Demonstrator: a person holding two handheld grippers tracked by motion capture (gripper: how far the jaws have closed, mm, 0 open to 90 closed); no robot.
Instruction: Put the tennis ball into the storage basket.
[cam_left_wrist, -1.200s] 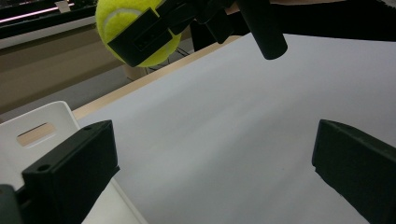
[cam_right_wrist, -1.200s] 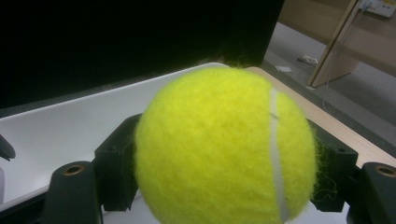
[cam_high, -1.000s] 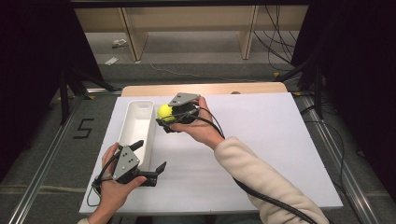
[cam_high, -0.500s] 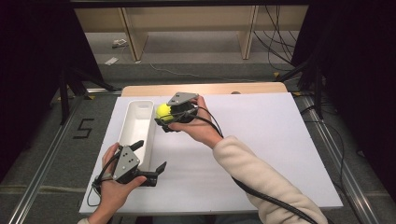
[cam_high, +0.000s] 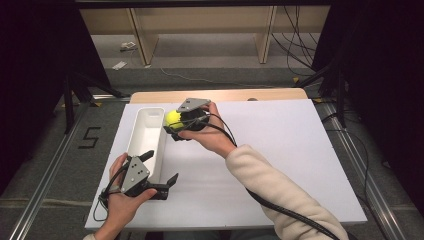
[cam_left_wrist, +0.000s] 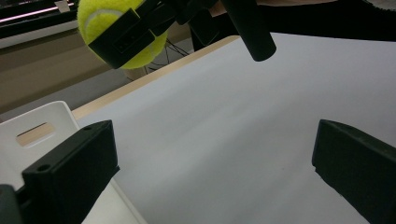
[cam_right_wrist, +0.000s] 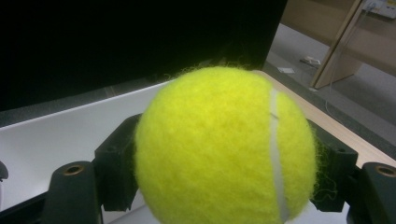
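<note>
A yellow tennis ball (cam_high: 173, 119) is clamped in my right gripper (cam_high: 176, 121), which is shut on it and held above the white board just at the right rim of a long white bin (cam_high: 145, 137). In the right gripper view the ball (cam_right_wrist: 224, 149) sits between the two black jaws, and the right gripper (cam_right_wrist: 226, 170) hides most of what lies below. My left gripper (cam_high: 160, 167) rests low near the board's front left, open and empty. In the left gripper view the left gripper (cam_left_wrist: 212, 172) has its jaws wide apart, and the ball (cam_left_wrist: 119, 32) hangs above them.
The white board (cam_high: 280, 150) covers the table, with a wooden strip (cam_high: 225, 95) along its far edge. The bin's end wall with a handle slot (cam_left_wrist: 37, 130) shows beside my left jaw. Metal rails and cables run along both sides of the table.
My right gripper has crept slightly left with the ball, toward the bin. The left gripper has not moved.
</note>
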